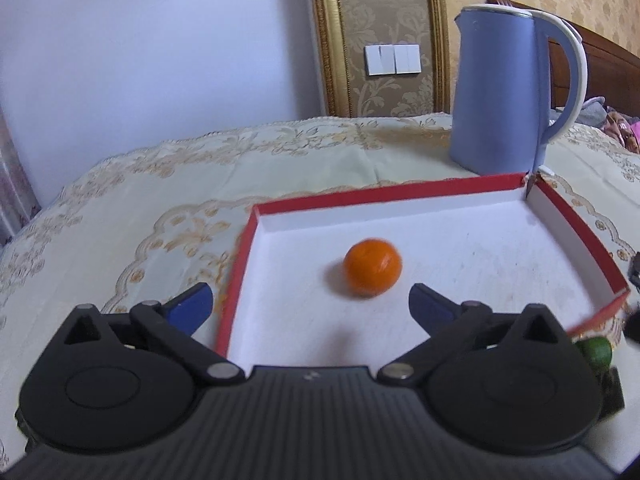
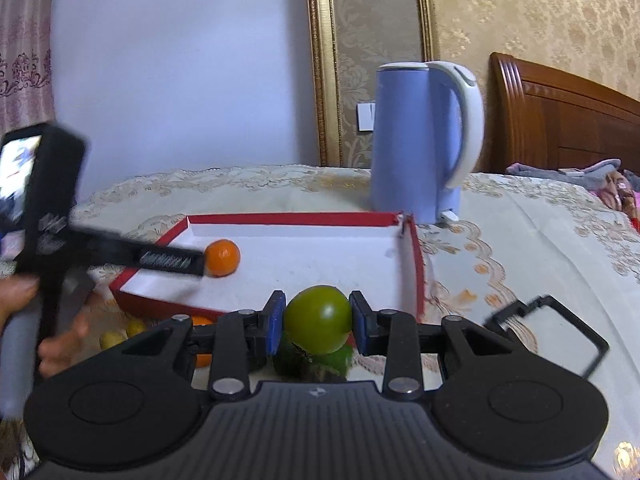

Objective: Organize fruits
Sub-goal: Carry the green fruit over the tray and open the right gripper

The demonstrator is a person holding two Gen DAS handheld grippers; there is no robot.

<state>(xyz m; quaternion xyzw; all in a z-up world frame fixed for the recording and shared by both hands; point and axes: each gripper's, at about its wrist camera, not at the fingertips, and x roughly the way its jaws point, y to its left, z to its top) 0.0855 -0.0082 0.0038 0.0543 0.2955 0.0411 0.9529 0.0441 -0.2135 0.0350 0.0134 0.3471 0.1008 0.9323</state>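
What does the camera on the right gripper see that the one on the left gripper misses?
Only the right wrist view shows the right gripper clamped on a green fruit, small yellow fruits before the tray, and a hand. Only the left wrist view shows the left gripper's own jaws, wide open and empty. Both show the orange in the red tray and the blue kettle.

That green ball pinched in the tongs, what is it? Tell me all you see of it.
The green fruit is round, smooth and glossy, olive-green with a faint darker patch near its middle. The right tongs hold it, one blue pad pressing on each side. It sits in front of the near edge of the red box, not yet inside. More green fruit lies right below it.
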